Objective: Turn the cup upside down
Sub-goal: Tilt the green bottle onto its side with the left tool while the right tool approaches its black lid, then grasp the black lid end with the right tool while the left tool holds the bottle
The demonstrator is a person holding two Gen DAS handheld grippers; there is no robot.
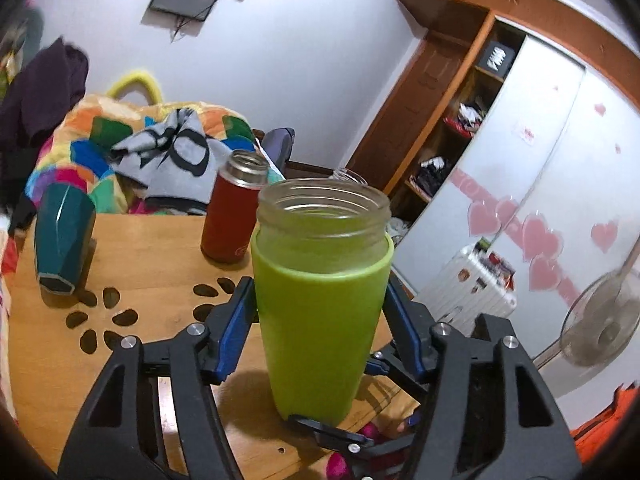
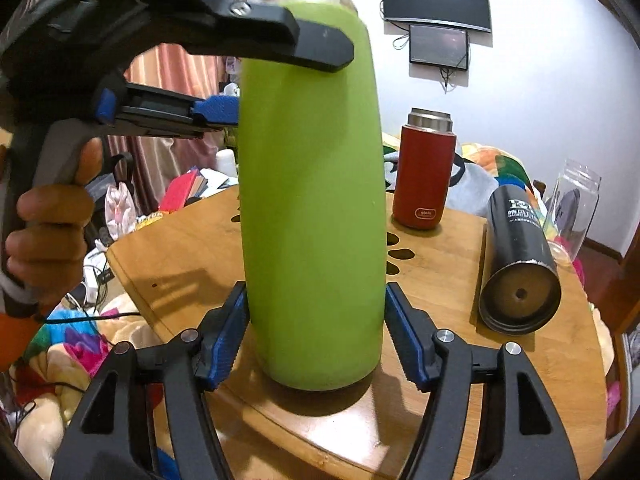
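The green-sleeved glass cup (image 1: 320, 308) stands upright, mouth up, on the wooden table (image 1: 152, 256). My left gripper (image 1: 320, 304) has its blue pads against the cup's two sides, shut on it. In the right wrist view the same cup (image 2: 312, 208) stands between my right gripper's (image 2: 314, 320) blue pads, which press its lower sides. The left gripper also shows in the right wrist view (image 2: 224, 116), gripping the cup's upper part from the left.
A red flask (image 1: 234, 210) stands behind the cup; it also shows in the right wrist view (image 2: 426, 168). A teal cup (image 1: 62, 236) stands upside down at left. A black cup (image 2: 520, 260) lies on its side and a clear glass (image 2: 576, 208) stands at right. Bedding surrounds the table.
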